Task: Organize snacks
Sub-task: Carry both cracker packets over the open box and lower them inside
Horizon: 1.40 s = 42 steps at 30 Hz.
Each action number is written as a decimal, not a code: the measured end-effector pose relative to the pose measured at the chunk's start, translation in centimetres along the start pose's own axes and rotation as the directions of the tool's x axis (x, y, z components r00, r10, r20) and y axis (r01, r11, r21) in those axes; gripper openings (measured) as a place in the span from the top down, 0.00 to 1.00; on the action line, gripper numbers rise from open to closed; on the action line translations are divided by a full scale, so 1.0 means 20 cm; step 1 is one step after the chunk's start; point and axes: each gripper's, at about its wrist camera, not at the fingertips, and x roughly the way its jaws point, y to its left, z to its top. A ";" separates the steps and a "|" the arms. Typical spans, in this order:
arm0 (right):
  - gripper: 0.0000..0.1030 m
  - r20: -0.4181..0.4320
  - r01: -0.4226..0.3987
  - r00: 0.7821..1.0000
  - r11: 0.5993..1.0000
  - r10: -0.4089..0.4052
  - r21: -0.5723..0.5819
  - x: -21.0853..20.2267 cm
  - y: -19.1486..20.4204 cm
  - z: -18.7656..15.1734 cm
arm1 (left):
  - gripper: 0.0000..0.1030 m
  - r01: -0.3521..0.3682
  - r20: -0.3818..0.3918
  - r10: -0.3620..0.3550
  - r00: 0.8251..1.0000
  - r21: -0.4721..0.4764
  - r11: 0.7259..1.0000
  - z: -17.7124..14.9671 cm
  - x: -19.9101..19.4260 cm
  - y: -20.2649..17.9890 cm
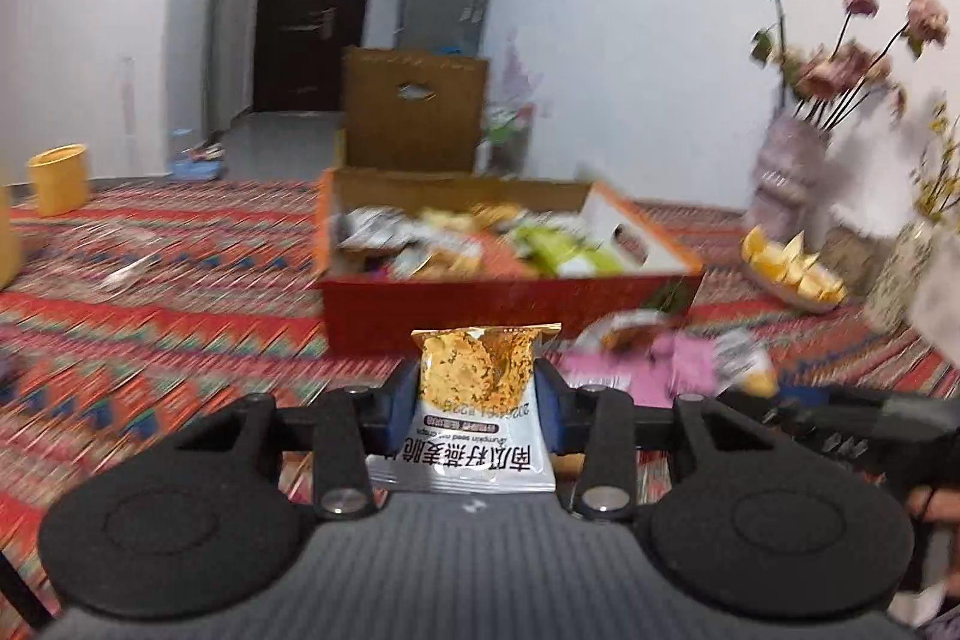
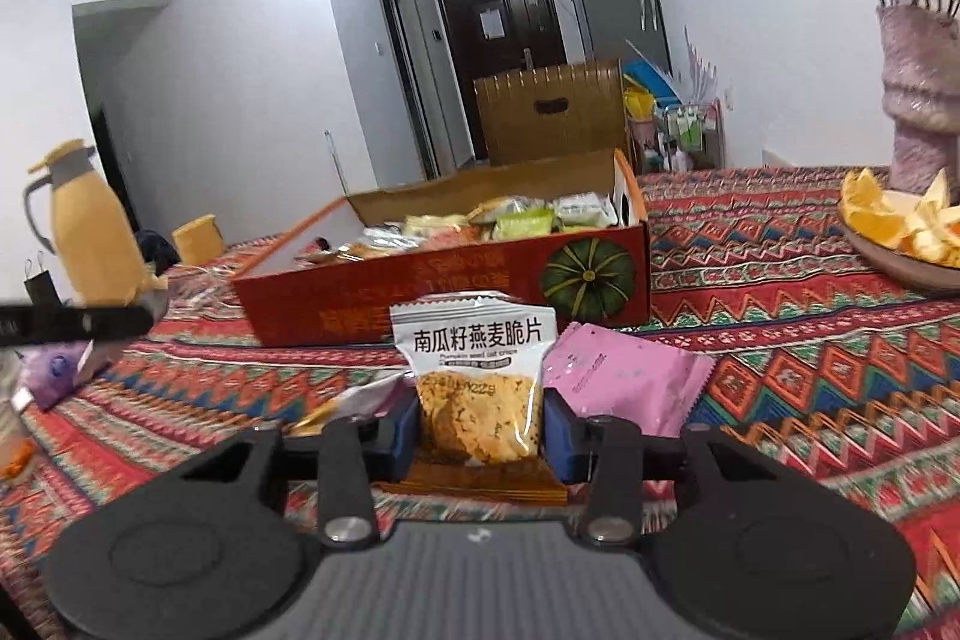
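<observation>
Left wrist and right wrist fingers (image 1: 543, 388) (image 2: 555, 430) each pinch an oat-crisp packet (image 1: 474, 388) (image 2: 477, 388).

counter (image 2: 810, 340): covered by red zigzag-patterned cloth | red snack box (image 2: 456, 292) stands mid-counter, open, packets inside | pink packet (image 2: 624, 382) lies flat just before the box | plate of orange wedges (image 2: 900, 232) at right, beside vase (image 2: 918, 100) | yellow jug (image 2: 96, 226) and yellow cup (image 1: 59, 178) at far left
</observation>
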 end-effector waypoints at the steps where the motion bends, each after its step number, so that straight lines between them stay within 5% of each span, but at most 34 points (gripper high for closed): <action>1: 0.60 0.003 -0.005 1.000 1.000 0.005 0.002 -0.05 0.01 -0.01 | 0.60 -0.014 0.000 0.014 1.000 0.001 1.000 -0.03 -0.06 -0.01; 12: 0.60 -0.017 0.058 0.998 0.998 -0.059 -0.033 -0.57 0.05 -0.21 | 0.60 -0.051 0.020 0.053 0.998 -0.075 0.996 -0.31 -0.50 -0.07; 25: 0.60 -0.007 0.069 0.998 0.997 -0.069 -0.028 -0.73 0.09 -0.32 | 0.60 -0.050 0.010 0.051 0.999 -0.070 0.996 -0.43 -0.65 -0.11; 34: 0.60 -0.003 0.056 0.998 0.997 -0.056 -0.044 -0.64 0.07 -0.23 | 0.60 -0.047 0.009 0.048 0.999 -0.065 0.997 -0.33 -0.55 -0.08; 42: 0.60 0.046 -0.025 0.998 0.988 0.033 -0.154 -0.43 0.06 0.16 | 0.60 -0.029 0.067 0.035 0.997 -0.081 0.996 0.08 -0.28 0.02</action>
